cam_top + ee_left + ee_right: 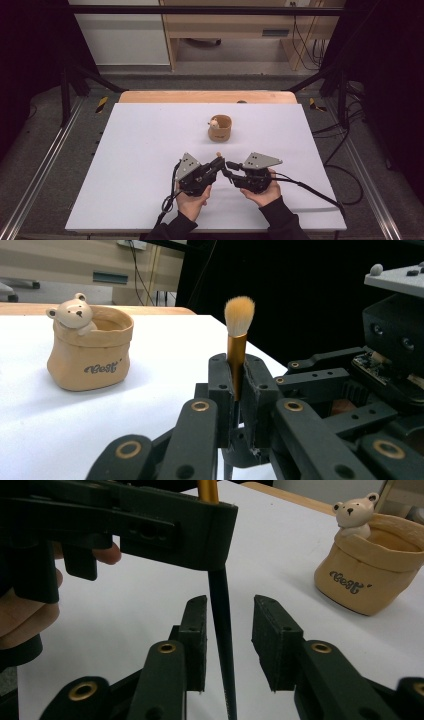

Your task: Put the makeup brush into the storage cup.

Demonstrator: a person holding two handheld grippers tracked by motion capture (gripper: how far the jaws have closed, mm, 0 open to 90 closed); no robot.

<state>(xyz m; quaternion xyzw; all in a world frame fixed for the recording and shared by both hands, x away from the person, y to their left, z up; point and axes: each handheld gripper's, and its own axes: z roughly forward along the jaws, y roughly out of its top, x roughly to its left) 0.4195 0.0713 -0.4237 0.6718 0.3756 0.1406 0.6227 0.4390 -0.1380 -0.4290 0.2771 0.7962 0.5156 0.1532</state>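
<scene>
1. Nearest my edge of the counter [140, 150], a smooth white matte sheet over a pale wooden top with rounded corners, I have both hands in dark sleeves, each on a black angular tool topped by a grey three-cornered plate.
2. I keep the left tongs [235, 377] clamped on the makeup brush [236, 335]: the flat black pads press on its shiny gold metal ferrule. The brush stands upright, its soft rounded tuft of tan bristles above the pads.
3. From the right gripper view, the brush's thin black glossy handle hangs below the left tongs and runs down between the pads of my right tongs [229, 630]. Those pads stand apart with a gap on either side of the handle, and I cannot see either one touching it.
4. Farther out, well apart from the tongs and toward the counter's far side, sits the tan pot [220, 128]. It looks ceramic, shaped like a soft sack with a rolled rim, dark cursive lettering on its front and a small pale bear figure peeking over the edge.
</scene>
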